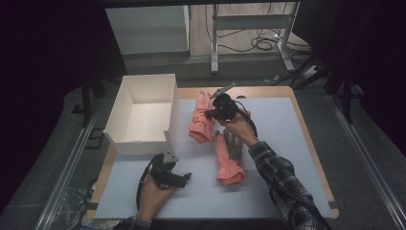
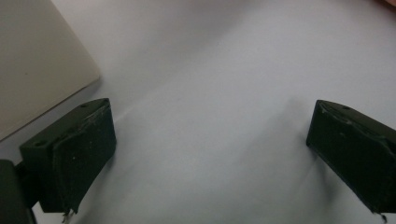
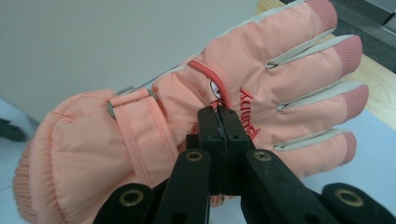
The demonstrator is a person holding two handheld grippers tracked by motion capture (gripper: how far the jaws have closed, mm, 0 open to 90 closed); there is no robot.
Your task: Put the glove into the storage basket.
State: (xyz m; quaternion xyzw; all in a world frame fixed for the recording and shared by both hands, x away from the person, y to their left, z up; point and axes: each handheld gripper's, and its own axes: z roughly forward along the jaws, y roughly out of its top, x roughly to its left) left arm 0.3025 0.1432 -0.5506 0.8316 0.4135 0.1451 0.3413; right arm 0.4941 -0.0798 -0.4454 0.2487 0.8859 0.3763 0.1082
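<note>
Two salmon-pink winter gloves lie on the table, along with one white box and two tongs, one in each of the person's hands. The far glove [image 1: 201, 117] rests just right of the white box [image 1: 143, 112], fingers pointing away from the person; the near glove [image 1: 229, 160] lies closer to the person, cuff toward them, grey palm side up. The box is open-topped and sits at the table's far left corner.

The table [image 1: 287, 158] has a wooden edge and carries a pale blue-white mat under everything. Beyond it the floor is grey, with a white cabinet, metal frame legs and loose cables at the back; the sides of the room are dark.

The right tongs [image 1: 214, 113] reach over the far glove. The right gripper view [image 3: 219, 114] shows them pressed together, pinching a thin strip at the red piping on the back of that glove, beside red embroidered lettering, a wrist strap and darker pink fingertips, details too small to read from above.

The left tongs [image 1: 184, 178] rest low over the mat near the person, well apart from both gloves. The left gripper view [image 2: 210, 154] shows them spread wide over bare mat, with the box's wall at upper left.
</note>
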